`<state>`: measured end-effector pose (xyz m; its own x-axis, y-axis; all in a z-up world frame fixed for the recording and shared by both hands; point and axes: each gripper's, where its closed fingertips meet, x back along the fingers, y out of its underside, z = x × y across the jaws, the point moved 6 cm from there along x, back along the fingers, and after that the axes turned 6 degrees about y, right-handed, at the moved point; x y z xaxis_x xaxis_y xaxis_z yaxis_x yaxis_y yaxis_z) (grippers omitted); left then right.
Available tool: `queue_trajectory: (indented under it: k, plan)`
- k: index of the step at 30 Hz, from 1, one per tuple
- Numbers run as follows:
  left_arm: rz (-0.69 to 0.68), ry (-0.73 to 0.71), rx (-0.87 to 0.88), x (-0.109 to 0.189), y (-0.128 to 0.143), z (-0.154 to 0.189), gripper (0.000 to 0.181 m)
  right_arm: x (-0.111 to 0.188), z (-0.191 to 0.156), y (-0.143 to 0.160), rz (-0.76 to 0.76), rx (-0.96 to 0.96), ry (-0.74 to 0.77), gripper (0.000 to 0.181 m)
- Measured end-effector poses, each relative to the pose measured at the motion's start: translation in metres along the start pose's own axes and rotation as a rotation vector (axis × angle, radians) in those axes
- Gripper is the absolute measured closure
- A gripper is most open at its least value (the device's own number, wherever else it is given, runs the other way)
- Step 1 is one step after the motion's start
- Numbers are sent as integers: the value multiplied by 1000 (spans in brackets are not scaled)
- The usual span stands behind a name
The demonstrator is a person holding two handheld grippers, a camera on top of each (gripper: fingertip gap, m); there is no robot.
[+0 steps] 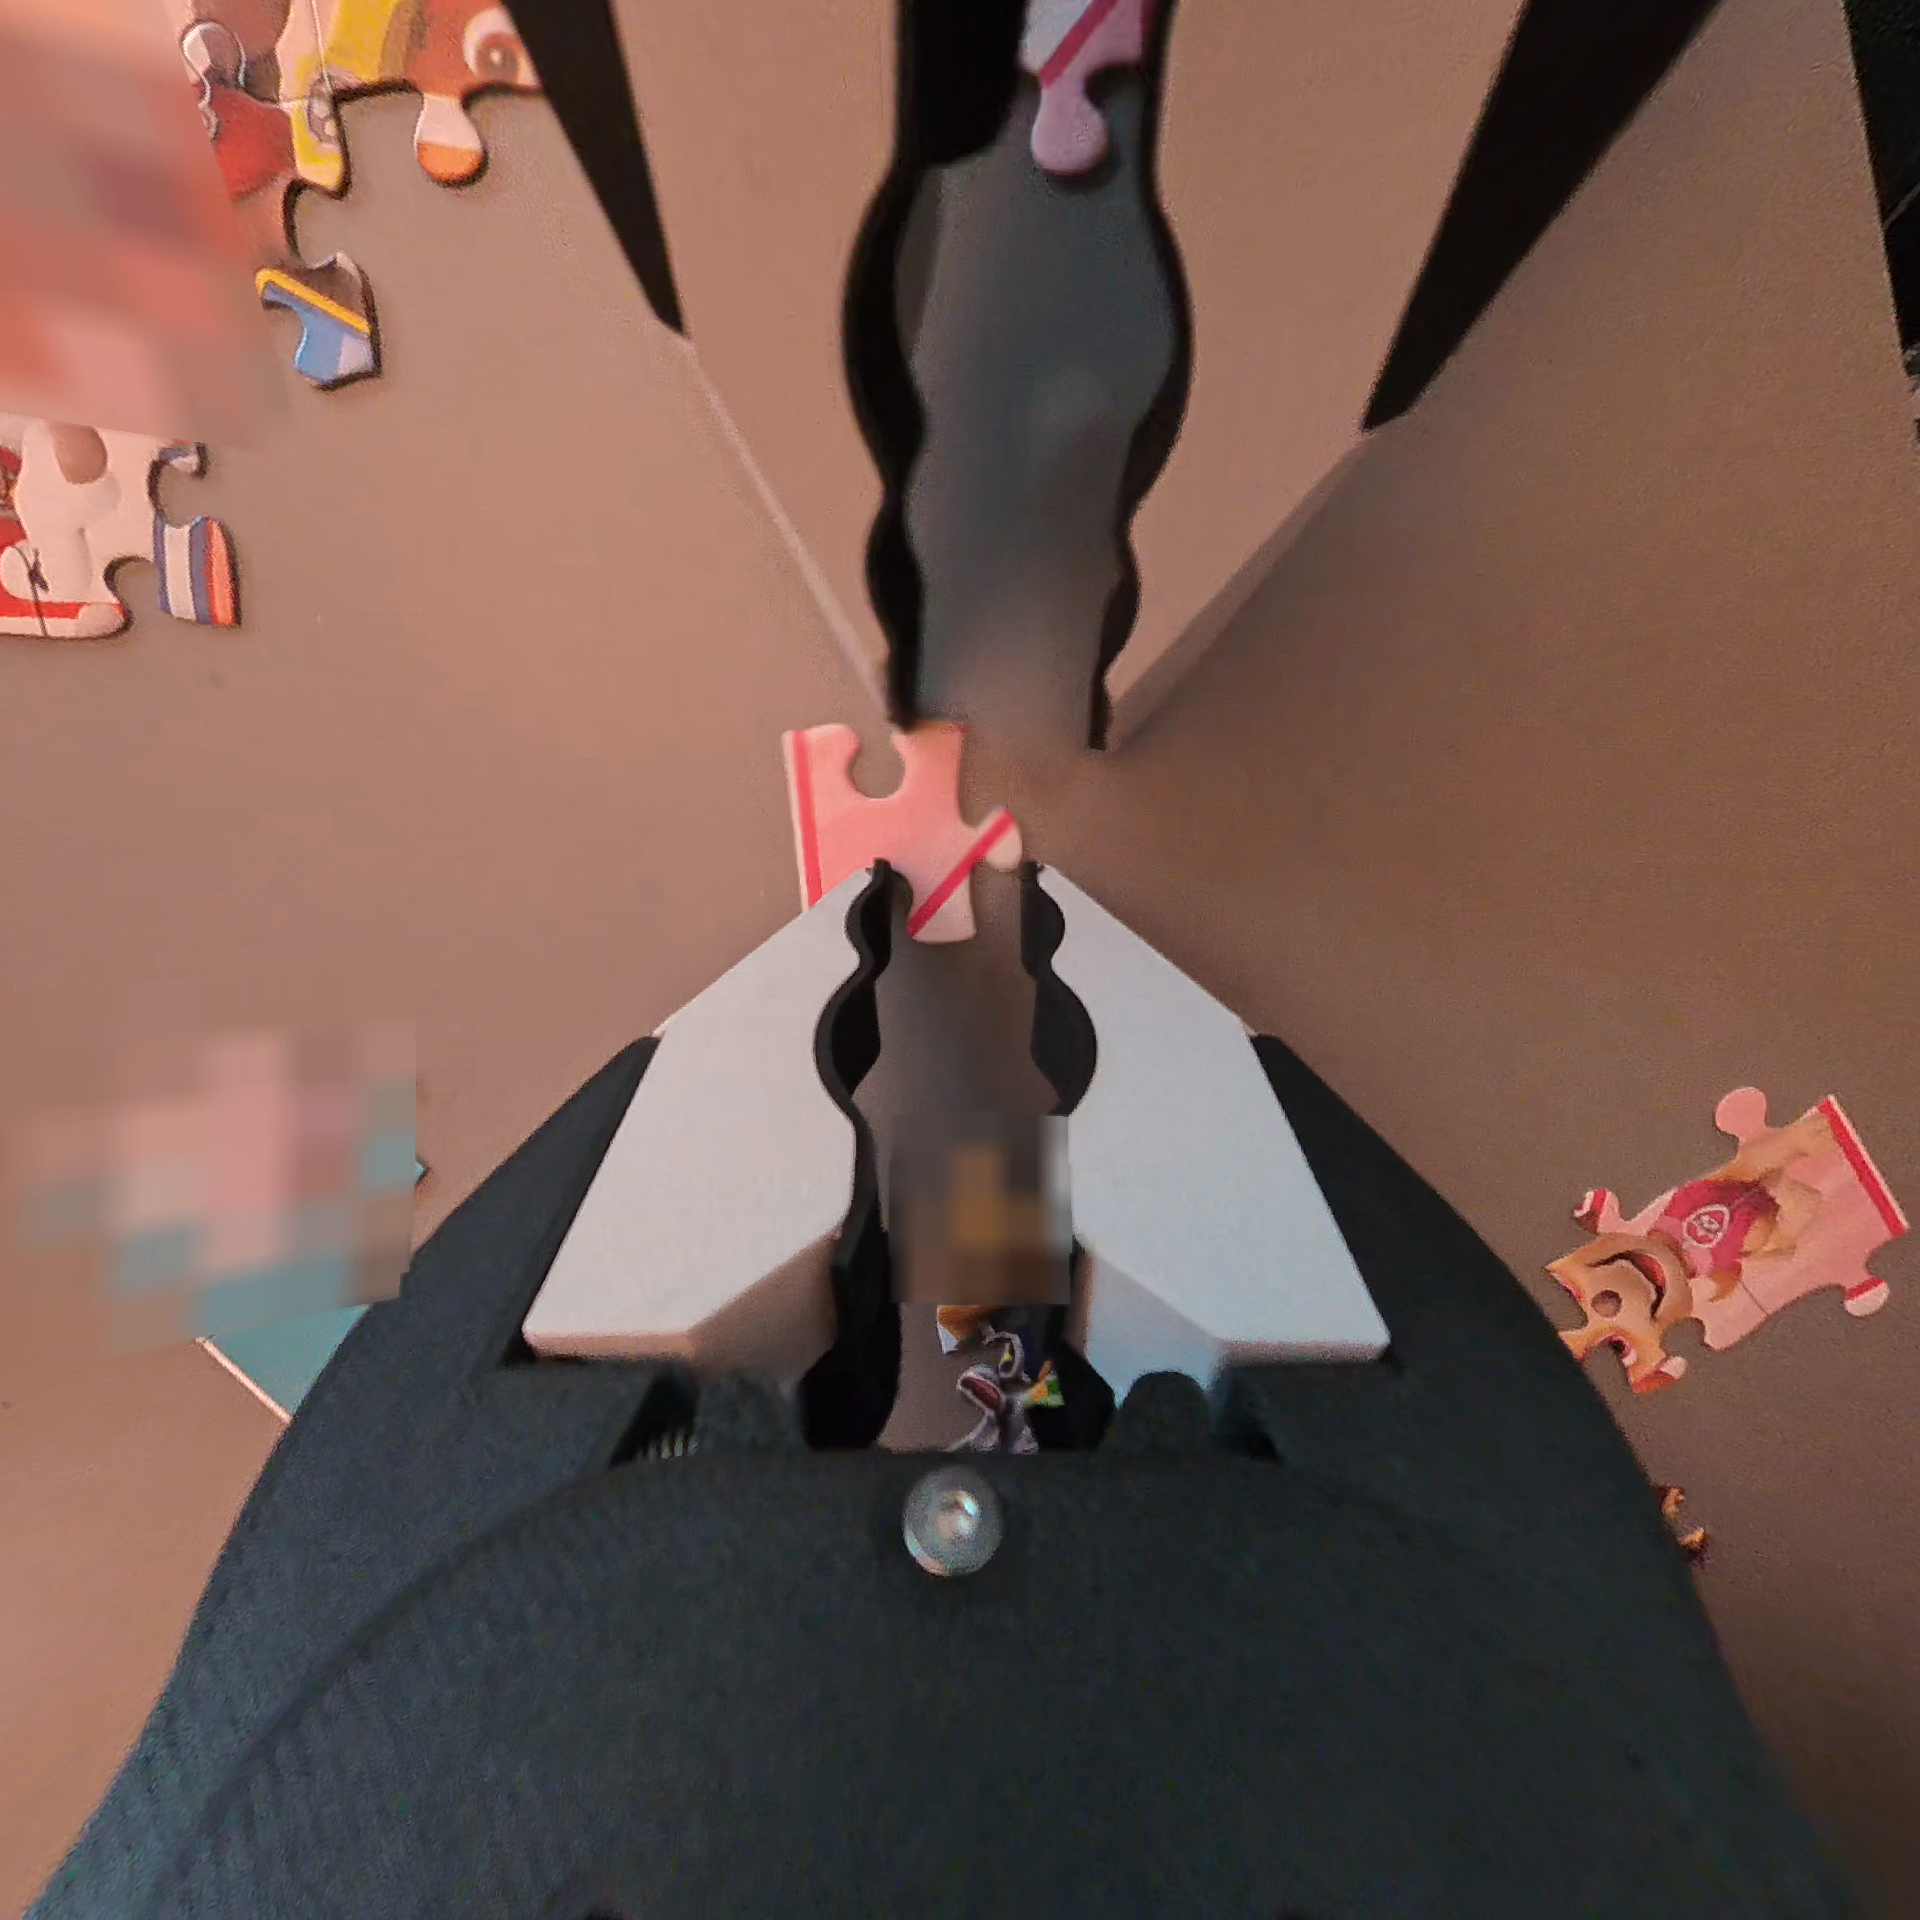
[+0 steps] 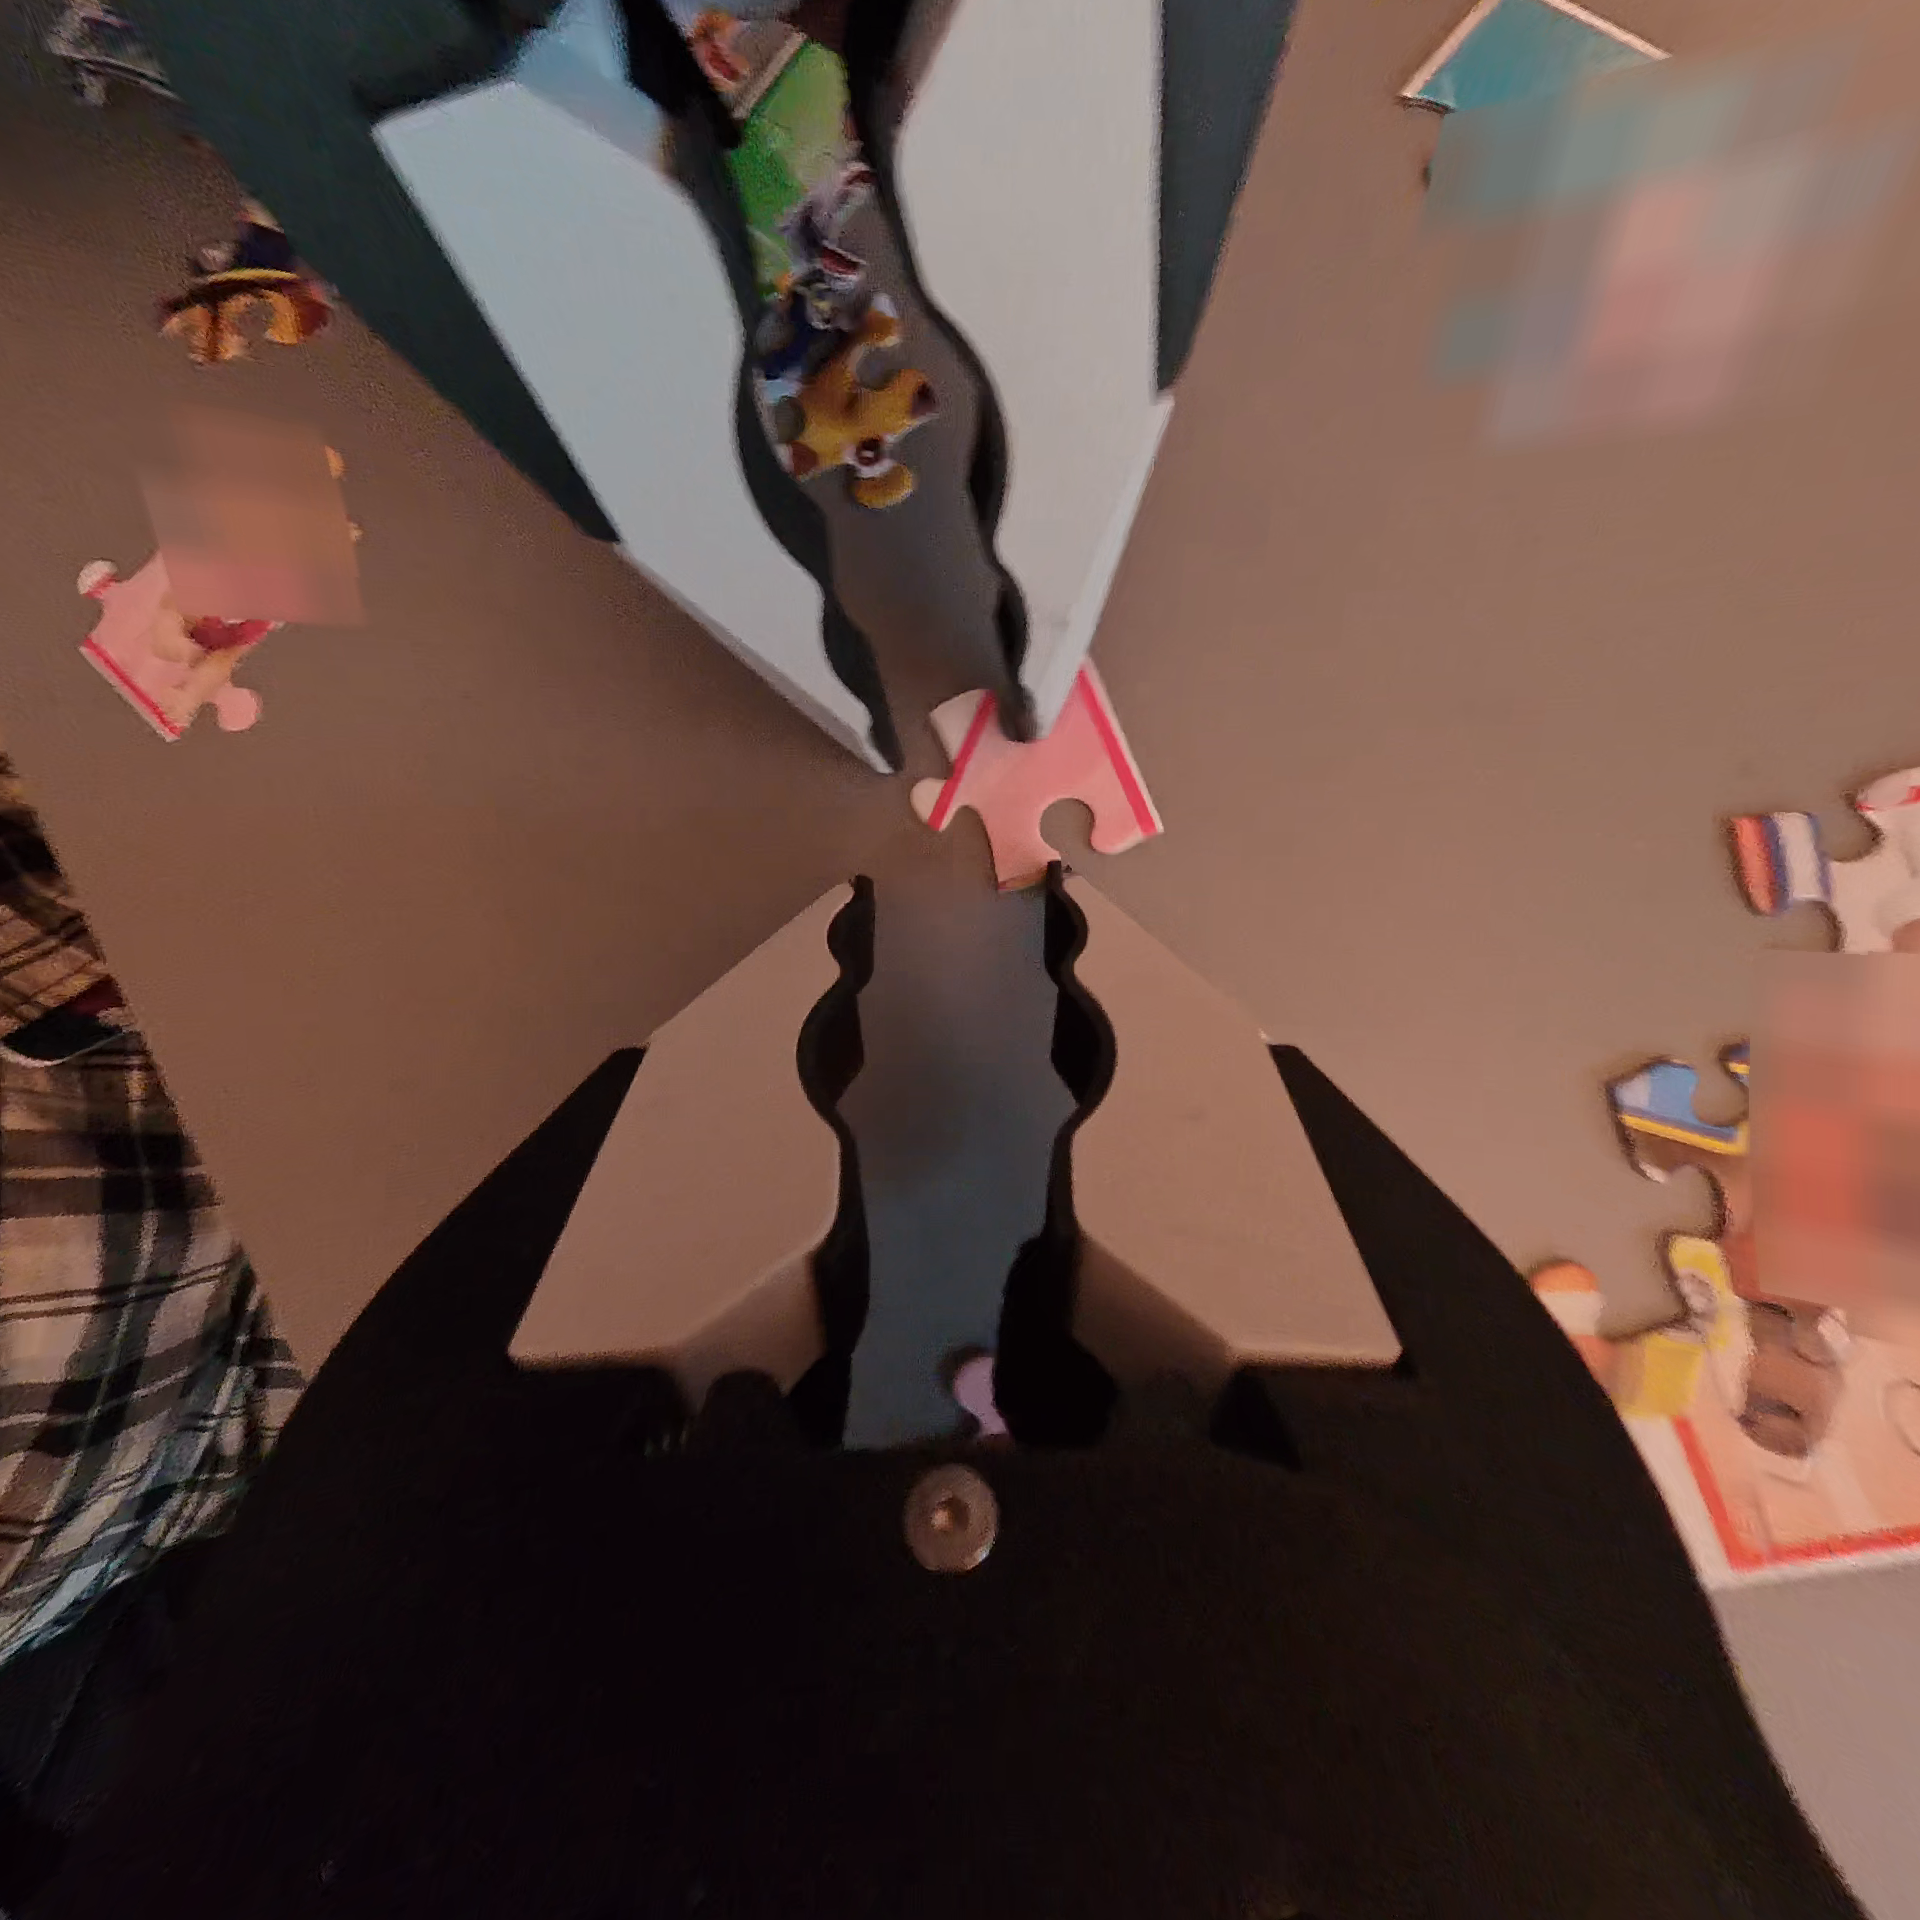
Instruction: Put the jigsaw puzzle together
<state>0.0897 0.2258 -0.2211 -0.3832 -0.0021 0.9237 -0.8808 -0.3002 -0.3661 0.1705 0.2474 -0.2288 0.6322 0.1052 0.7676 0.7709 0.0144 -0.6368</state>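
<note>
A pink jigsaw piece [image 1: 896, 823] with red stripes lies flat on the brown table, between the two grippers, which face each other tip to tip. My left gripper [image 1: 956, 873] is open, and its left fingertip rests on the piece's near edge. My right gripper [image 1: 1000, 729] comes in from the far side, also open, with one fingertip at the piece's far tab. In the right wrist view the piece [image 2: 1029, 795] lies just right of centre; my right gripper [image 2: 956, 878] touches its near edge and the left gripper [image 2: 952, 744] presses on its far edge.
A joined part of the puzzle [image 1: 312, 114] [image 2: 1766, 1403] lies to one side, next to a white and red piece [image 1: 94, 530] [image 2: 1860, 862]. A loose pink piece [image 1: 1725, 1236] [image 2: 156, 665] lies on the other side. A teal box corner [image 2: 1527, 52] and a plaid sleeve [image 2: 83, 1247] show at the edges. My two grippers' fingertips are within a few centimetres of each other. About 12 centimetres separates my right fingertips from the puzzle [image 1: 312, 114]. My right wrist view [image 2: 1698, 1292] looks at it from another angle.
</note>
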Motion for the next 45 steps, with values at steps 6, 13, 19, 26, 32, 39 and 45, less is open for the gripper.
queue_trajectory:
  k: [6,13,19,26,32,39,45]
  plan:
    - [34,10,3,0,1,1,155,-10,-38,-6,40,17,-98,155]
    - [43,3,25,1,3,7,148,10,-33,-6,156,-8,70,147]
    - [68,5,88,1,3,6,144,-1,-19,1,71,-19,81,140]
    - [85,50,59,-1,0,10,141,-7,-55,2,113,-21,2,140]
    - [89,103,-20,-6,-6,23,148,13,-45,9,121,-36,103,136]
    - [75,114,-81,-10,-12,32,151,12,-40,20,52,-53,61,136]
    - [69,113,-80,-10,-11,35,143,7,-83,21,108,-34,-11,136]
